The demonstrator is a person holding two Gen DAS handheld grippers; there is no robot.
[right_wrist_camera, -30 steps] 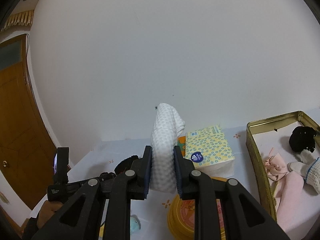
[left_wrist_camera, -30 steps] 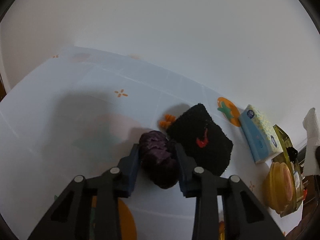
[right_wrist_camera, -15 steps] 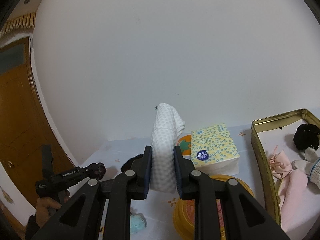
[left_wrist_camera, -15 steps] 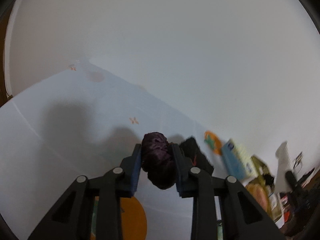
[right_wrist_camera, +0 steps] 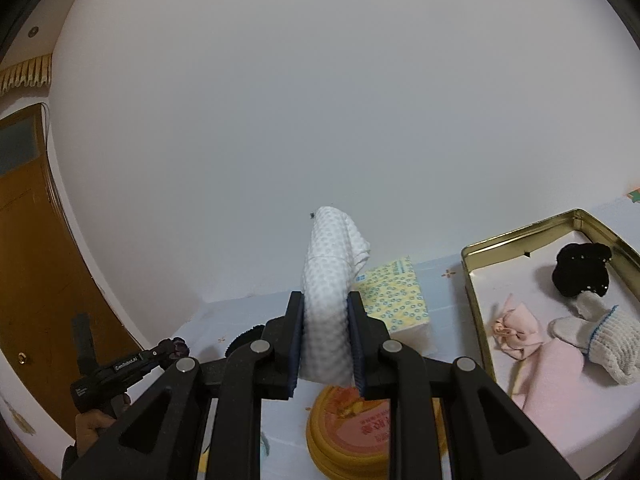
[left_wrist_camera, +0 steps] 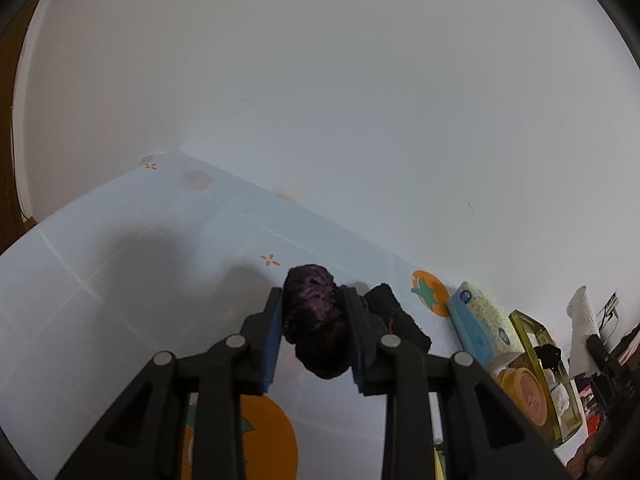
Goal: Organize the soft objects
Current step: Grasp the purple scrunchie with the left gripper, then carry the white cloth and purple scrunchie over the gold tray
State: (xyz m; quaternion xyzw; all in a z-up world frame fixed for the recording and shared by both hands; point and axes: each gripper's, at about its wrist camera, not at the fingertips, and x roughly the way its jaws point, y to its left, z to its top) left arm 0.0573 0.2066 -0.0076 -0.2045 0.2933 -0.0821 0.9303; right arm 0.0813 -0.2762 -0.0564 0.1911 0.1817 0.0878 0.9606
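My left gripper point(left_wrist_camera: 314, 312) is shut on a dark purple fuzzy bundle point(left_wrist_camera: 316, 328), held clear above the tablecloth point(left_wrist_camera: 120, 280). Just behind it lies a black fluffy sock point(left_wrist_camera: 394, 320) with a red mark. My right gripper point(right_wrist_camera: 326, 312) is shut on a white dotted cloth point(right_wrist_camera: 326, 280) that stands up between the pads. To its right sits a gold tin box point(right_wrist_camera: 476, 296) holding a black fuzzy item point(right_wrist_camera: 580, 272), a pink cloth point(right_wrist_camera: 516, 332) and a white knit glove point(right_wrist_camera: 600, 340). The left gripper point(right_wrist_camera: 172, 348) also shows at the lower left of the right wrist view.
A yellow-patterned tissue pack point(right_wrist_camera: 396, 300) lies behind the right gripper, and a round yellow tin point(right_wrist_camera: 360, 428) sits under it. The white wall runs close along the table's far side. A wooden door point(right_wrist_camera: 32, 260) stands left. The tissue pack point(left_wrist_camera: 484, 328) lies beyond the black sock.
The left gripper rose off the table with the purple bundle and tilted upward, so the black sock dropped behind it. The right gripper shifted left with the white cloth, bringing more of the tin box into view.
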